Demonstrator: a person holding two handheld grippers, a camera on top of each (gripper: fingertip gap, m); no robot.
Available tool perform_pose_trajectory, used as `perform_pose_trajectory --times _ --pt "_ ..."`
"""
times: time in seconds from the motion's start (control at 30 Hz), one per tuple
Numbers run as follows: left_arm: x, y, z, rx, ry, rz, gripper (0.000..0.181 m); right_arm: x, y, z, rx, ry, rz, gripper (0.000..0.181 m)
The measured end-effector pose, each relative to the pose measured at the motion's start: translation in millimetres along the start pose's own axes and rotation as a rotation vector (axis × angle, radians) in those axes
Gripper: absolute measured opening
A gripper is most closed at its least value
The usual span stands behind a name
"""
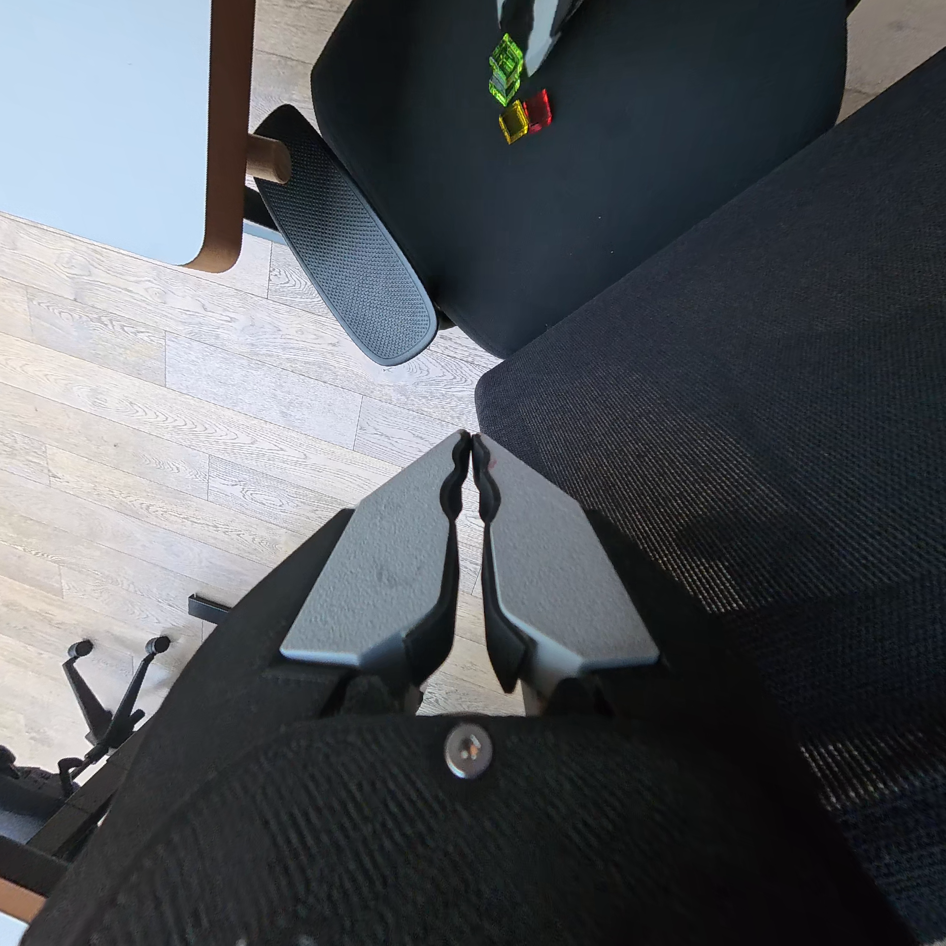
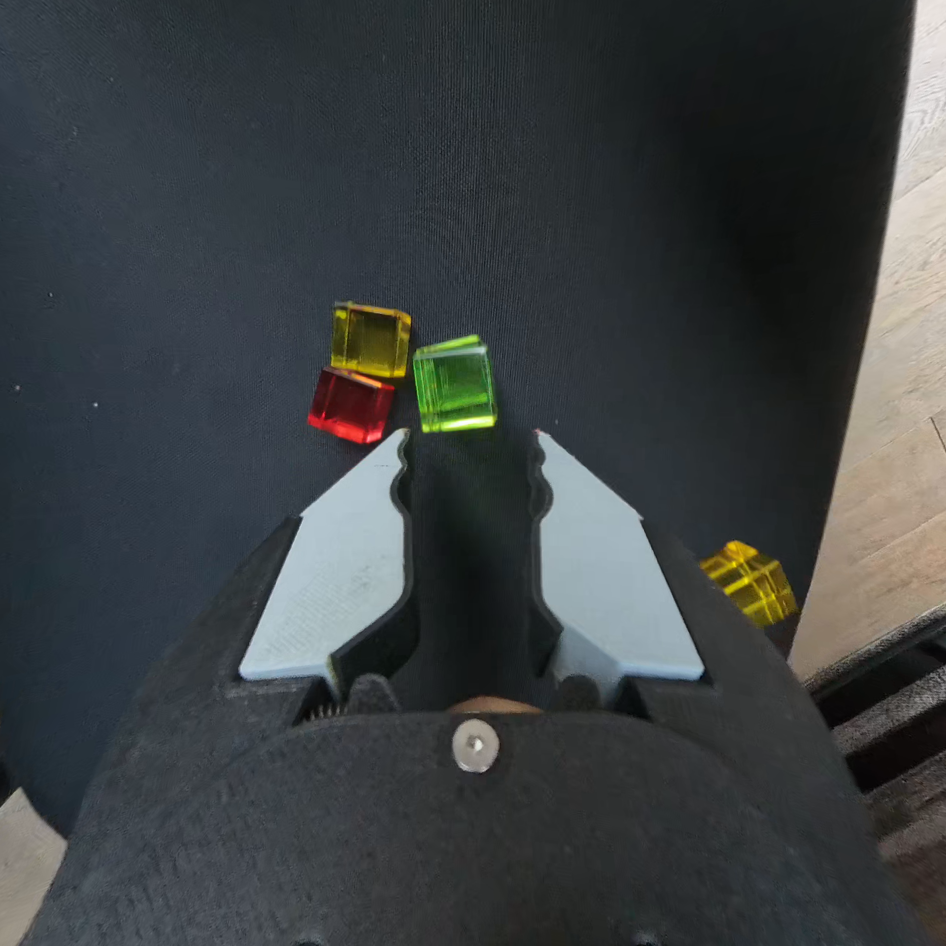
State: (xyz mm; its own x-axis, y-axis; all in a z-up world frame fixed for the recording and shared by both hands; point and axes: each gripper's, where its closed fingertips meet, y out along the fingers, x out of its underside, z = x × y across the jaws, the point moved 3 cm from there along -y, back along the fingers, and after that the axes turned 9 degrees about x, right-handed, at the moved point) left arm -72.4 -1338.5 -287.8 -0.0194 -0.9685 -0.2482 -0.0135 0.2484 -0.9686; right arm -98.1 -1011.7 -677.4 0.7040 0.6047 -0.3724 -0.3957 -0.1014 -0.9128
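Translucent cubes lie on a black chair seat (image 2: 614, 205). In the right wrist view a green cube (image 2: 453, 384) sits just beyond the tips of my right gripper (image 2: 471, 435), which is open and empty, its jaws wide apart above the seat. A red cube (image 2: 350, 404) and a yellow cube (image 2: 371, 340) touch each other just left of the green one. Another yellow cube (image 2: 750, 583) lies by the seat's right edge. My left gripper (image 1: 471, 437) is shut and empty, far from the cubes, over the floor beside a second chair (image 1: 742, 460).
In the left wrist view the green (image 1: 506, 66), yellow (image 1: 513, 128) and red (image 1: 537, 110) cubes show far off, with the right gripper (image 1: 532, 30) above them. An armrest (image 1: 348, 245), a light-blue table with a wooden rim (image 1: 228, 128), a wood floor (image 1: 153, 409) and a chair base (image 1: 102, 691) are around. The left gripper's tips are roughly 50 cm from the right gripper's.
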Motion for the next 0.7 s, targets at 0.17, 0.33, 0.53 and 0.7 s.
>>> perform_pose_trajectory --times 0.17,0.33,0.53,0.7 --pt "0 0 0 0.001 0.000 0.002 0.000 27 -32 19 0.086 0.089 0.004 0.045" --pt "-1 0 1 0.001 0.010 0.004 0.000 75 -35 52 0.140 0.195 -0.106 0.046" --pt "0 1 1 0.002 0.010 -0.009 0.000 86 -20 60 0.130 0.062 -0.180 0.044" --pt "0 1 0 -0.002 0.006 -0.011 0.000 89 -8 61 0.063 0.081 -0.203 0.025"
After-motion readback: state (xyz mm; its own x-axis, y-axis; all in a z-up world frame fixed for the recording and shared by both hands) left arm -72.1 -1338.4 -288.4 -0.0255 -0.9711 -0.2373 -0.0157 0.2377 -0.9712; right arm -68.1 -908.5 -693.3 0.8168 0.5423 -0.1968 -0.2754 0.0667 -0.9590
